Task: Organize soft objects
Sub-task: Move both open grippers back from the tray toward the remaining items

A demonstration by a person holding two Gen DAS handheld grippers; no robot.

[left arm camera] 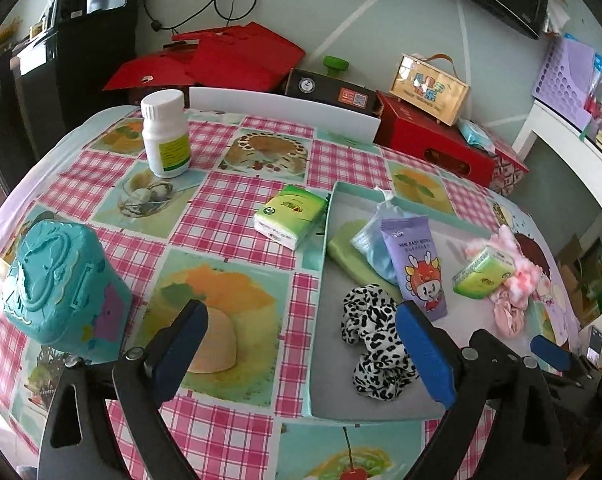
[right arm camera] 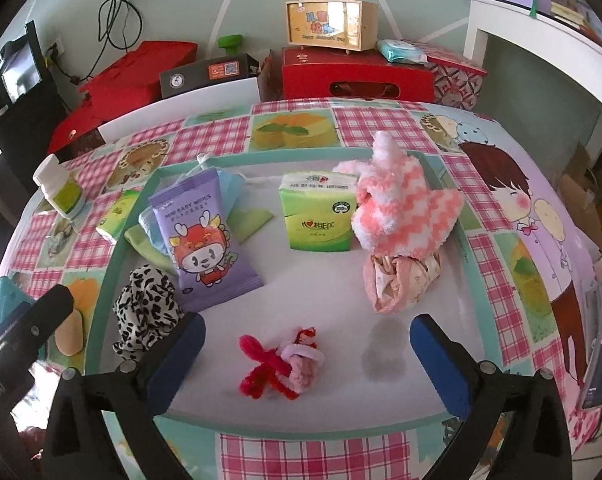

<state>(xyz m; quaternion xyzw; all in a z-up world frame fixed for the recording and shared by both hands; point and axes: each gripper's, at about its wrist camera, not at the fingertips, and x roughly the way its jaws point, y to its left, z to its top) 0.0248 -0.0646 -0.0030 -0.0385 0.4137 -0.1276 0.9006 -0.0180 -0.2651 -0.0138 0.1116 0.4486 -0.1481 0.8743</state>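
One checked tablecloth (left arm camera: pixel 229 216), cluttered wall.

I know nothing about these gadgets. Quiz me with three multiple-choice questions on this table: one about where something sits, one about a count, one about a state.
1. Where is the purple baby wipes pack?
A. inside the tray
B. on the tablecloth beside the white bottle
C. on the red box

2. How many green tissue packs are in view?
A. one
B. two
C. four

3. How does the right tool stand?
A. shut on the pink striped sock
B. shut on the leopard scrunchie
C. open, holding nothing

Answers:
1. A: the pack lies within the tray's rim, leaning on a blue item.
2. B: one tissue pack stands in the tray, the other lies on the cloth just outside it.
3. C: its blue fingers are spread wide, with a red and pink yarn piece lying untouched between them.
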